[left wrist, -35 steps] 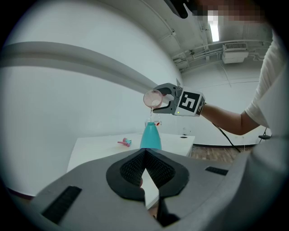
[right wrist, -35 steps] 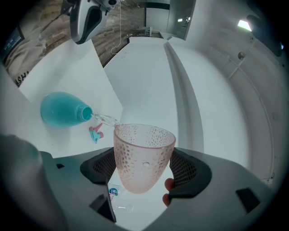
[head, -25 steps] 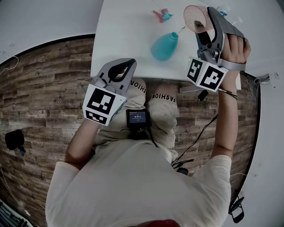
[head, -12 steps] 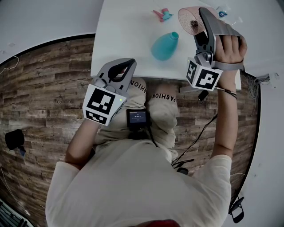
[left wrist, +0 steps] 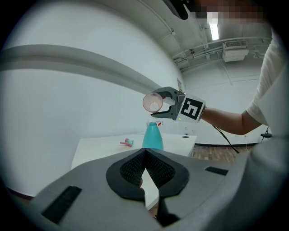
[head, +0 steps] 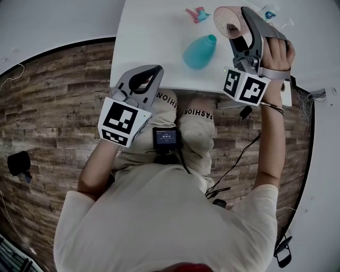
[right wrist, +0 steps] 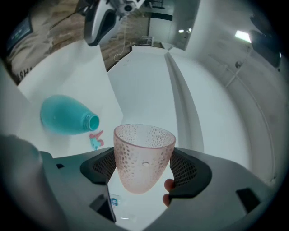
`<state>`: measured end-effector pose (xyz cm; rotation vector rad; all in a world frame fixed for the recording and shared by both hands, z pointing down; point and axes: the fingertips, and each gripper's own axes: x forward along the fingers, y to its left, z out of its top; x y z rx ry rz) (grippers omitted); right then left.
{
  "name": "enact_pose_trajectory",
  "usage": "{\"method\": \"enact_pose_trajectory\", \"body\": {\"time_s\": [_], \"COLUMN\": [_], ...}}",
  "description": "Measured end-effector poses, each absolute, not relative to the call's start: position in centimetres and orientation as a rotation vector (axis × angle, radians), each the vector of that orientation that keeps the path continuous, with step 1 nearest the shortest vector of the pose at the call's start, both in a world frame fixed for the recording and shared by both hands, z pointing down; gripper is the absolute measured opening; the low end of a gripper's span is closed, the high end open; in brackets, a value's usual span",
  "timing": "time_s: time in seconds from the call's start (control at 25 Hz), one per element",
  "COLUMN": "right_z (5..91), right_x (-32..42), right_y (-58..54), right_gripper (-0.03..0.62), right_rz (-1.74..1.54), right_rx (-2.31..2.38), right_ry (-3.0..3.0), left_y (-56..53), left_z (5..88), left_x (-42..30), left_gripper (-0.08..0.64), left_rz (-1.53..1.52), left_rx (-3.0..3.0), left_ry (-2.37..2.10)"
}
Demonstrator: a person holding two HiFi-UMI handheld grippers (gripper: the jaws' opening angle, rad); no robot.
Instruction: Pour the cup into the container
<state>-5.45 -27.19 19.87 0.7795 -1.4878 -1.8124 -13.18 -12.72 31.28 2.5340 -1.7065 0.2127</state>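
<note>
A teal bottle (head: 200, 51) with no cap stands on the white table (head: 154, 42). My right gripper (head: 241, 24) is shut on a dimpled pink cup (head: 227, 21), held in the air just right of the bottle's neck and tipped with its mouth towards the bottle. In the right gripper view the cup (right wrist: 143, 155) sits between both pads, with the bottle (right wrist: 65, 119) to its left. The left gripper view shows the bottle (left wrist: 153, 135) with the cup (left wrist: 152, 102) above it. My left gripper (head: 141, 85) hovers at the table's near edge, shut on nothing.
A small pink and teal clip (head: 197, 14) lies behind the bottle. A little packet (head: 270, 14) rests at the table's far right. Below the table are the person's knees, a small screen (head: 166, 138), cables (head: 239, 159) and wooden floor.
My right gripper has carried the cup a little to the left, closer to the bottle's neck. The left gripper has stayed where it was.
</note>
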Motion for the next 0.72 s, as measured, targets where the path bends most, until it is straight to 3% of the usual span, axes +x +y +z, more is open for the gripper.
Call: {"method": "enact_pose_trajectory", "body": {"time_s": [0.4, 0.72], "right_z": [19.1, 18.4], "right_x": [-2.6, -0.1], "right_y": [-26.6, -26.1], "right_gripper": [0.373, 0.373], "right_rz": [-1.290, -1.117], "right_rx": [0.887, 0.916], "right_ry": [-2.064, -2.262], "left_y": [-12.7, -13.0], "left_z": [28.8, 25.3], "left_x": [-14.7, -15.6], "left_gripper": [0.011, 0.011], "left_rz": [0.169, 0.103], "left_rx": [2.541, 2.571], "left_ry": [-1.807, -1.930]}}
